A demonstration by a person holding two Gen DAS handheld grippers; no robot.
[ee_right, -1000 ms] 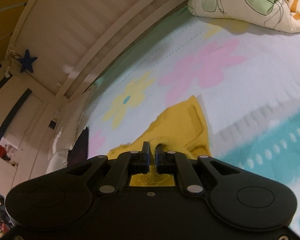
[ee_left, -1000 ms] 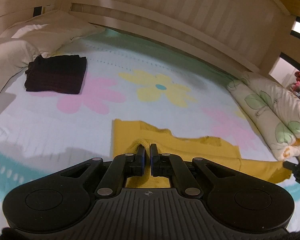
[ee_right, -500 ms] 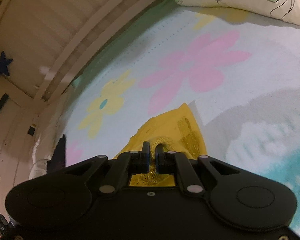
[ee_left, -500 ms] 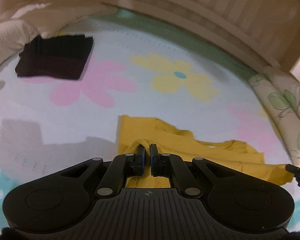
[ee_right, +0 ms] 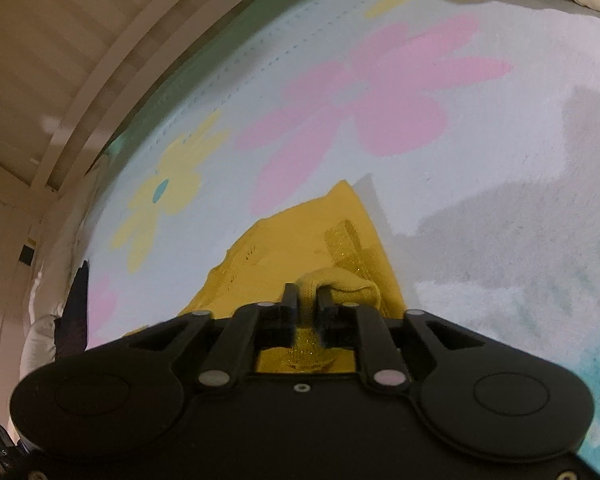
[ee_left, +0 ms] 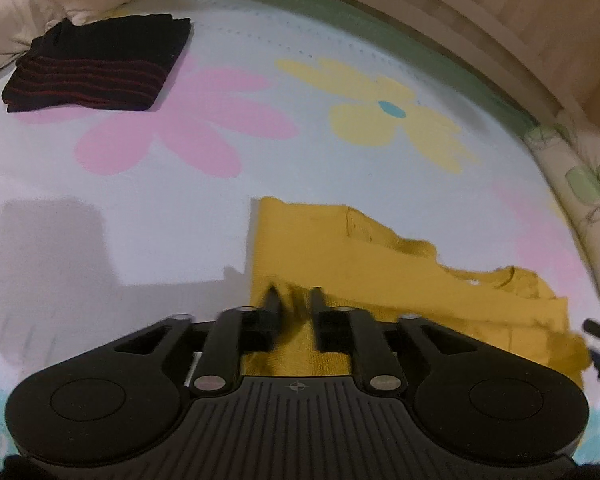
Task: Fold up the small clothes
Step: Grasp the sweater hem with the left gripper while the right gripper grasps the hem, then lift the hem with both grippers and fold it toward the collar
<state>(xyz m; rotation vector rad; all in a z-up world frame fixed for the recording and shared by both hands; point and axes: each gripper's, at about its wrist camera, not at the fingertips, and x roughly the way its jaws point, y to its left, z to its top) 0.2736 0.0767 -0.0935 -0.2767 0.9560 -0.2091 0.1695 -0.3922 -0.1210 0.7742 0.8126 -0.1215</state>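
Both claws lowered, jaws just opening | left claw point(ee_left: 294, 294) released yellow garment point(ee_left: 364, 248) | right claw point(ee_right: 307, 294) likewise

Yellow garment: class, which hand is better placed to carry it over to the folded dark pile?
Left, probably. The left gripper sits at the edge of the yellow garment nearest the dark pile; its jaws have just been opening, knit between them.

A flowered bedsheet point(ee_left: 220, 128) covers the bed, pale wooden slatted wall point(ee_right: 60, 40) behind, pillows point(ee_left: 12, 20) at the head.
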